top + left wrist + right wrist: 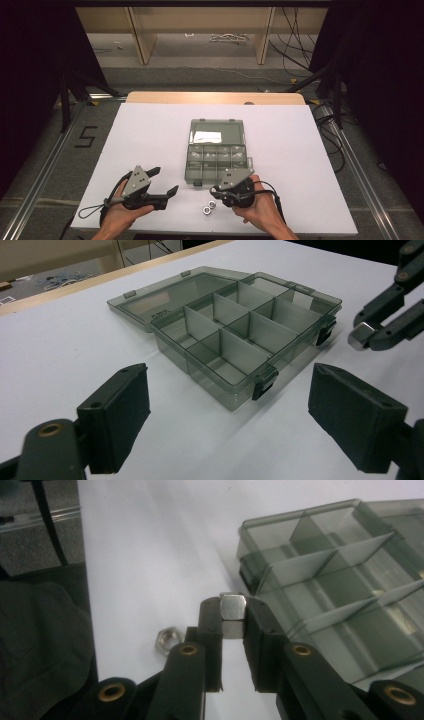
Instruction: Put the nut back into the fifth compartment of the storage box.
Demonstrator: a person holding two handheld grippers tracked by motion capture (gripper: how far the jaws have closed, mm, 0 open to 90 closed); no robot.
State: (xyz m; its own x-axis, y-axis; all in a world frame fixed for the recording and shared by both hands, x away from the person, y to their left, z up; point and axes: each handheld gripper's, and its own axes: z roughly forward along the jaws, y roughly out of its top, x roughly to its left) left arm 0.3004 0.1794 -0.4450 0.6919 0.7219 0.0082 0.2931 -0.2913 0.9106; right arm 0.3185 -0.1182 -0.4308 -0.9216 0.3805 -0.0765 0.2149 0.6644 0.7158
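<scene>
A smoky clear compartment box (216,150) lies open mid-table, its lid folded back. A person's right hand holds my right gripper (216,190) just before the box's near edge, shut on a steel hex nut (232,605). In the left gripper view that nut (359,336) hangs beside the box's (235,330) latch corner. Two more nuts (208,207) lie on the white sheet near the right gripper; one of them (167,640) appears in the right gripper view. My left gripper (166,180) stands open and holds nothing, left of the box, its jaws pointed at it.
The white sheet (150,130) covers the table, with a wooden strip (215,97) along the far edge. Some box compartments (395,615) hold small metal parts. Dark frames and cables flank the table.
</scene>
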